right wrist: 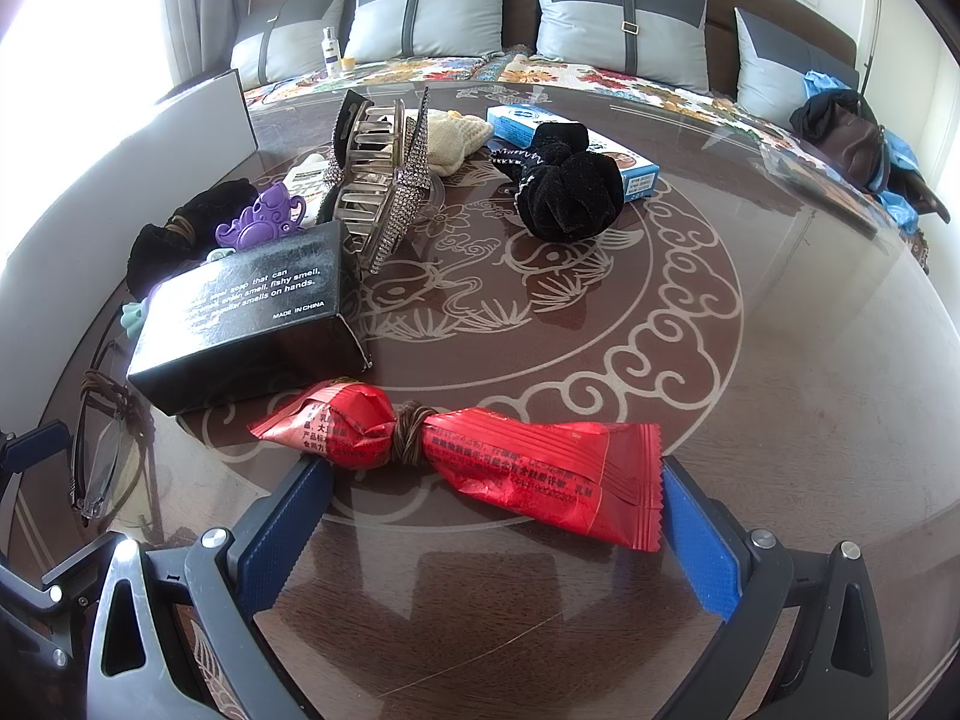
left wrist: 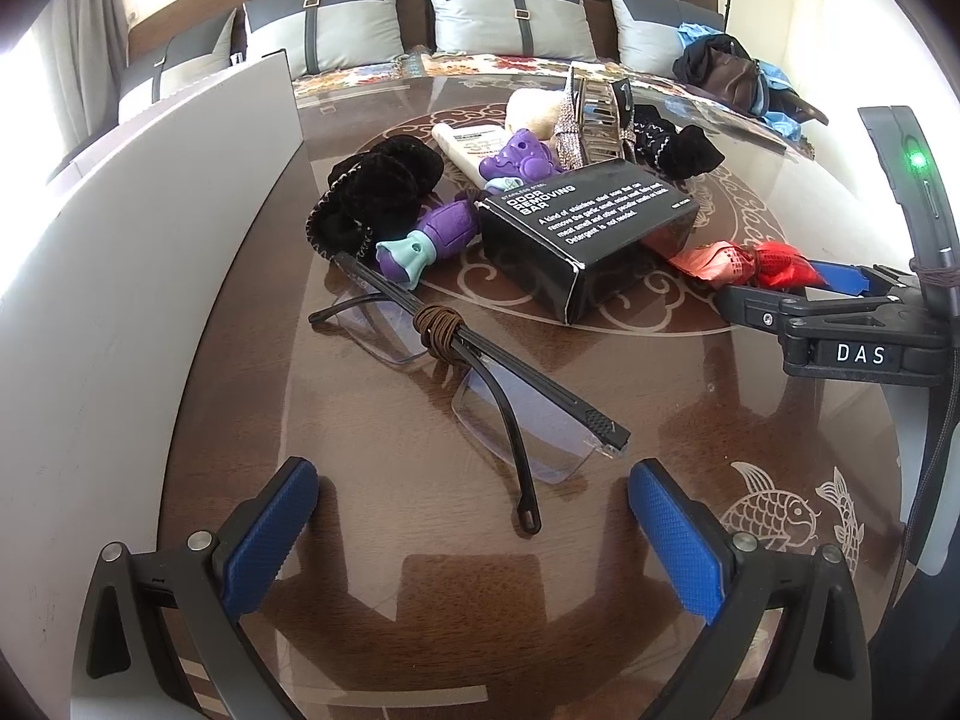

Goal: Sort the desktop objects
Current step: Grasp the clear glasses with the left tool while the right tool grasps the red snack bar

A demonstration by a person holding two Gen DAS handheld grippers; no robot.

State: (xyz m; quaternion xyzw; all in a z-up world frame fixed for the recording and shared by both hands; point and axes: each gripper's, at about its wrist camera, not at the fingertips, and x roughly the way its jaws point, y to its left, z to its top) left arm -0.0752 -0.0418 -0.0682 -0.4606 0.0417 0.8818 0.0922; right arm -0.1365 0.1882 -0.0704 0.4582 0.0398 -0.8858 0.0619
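Note:
A pair of glasses (left wrist: 480,384) with a brown hair tie (left wrist: 438,324) wound on its arm lies on the glass table, just ahead of my open, empty left gripper (left wrist: 474,510). A red snack packet (right wrist: 480,456) with a brown hair tie (right wrist: 410,435) around its middle lies between the pads of my open right gripper (right wrist: 498,516), touching the right pad. In the left wrist view the right gripper (left wrist: 798,294) shows at the right by the packet (left wrist: 750,264). A black box (left wrist: 588,234) sits mid-table and also shows in the right wrist view (right wrist: 246,324).
Behind the box lie black scrunchies (left wrist: 372,192), purple toys (left wrist: 444,234), a white tube (left wrist: 468,150), a rhinestone hair claw (right wrist: 384,180), another scrunchie (right wrist: 564,186) and a blue box (right wrist: 636,168). A white board (left wrist: 150,240) stands at the left. A cushioned bench (right wrist: 540,24) runs behind.

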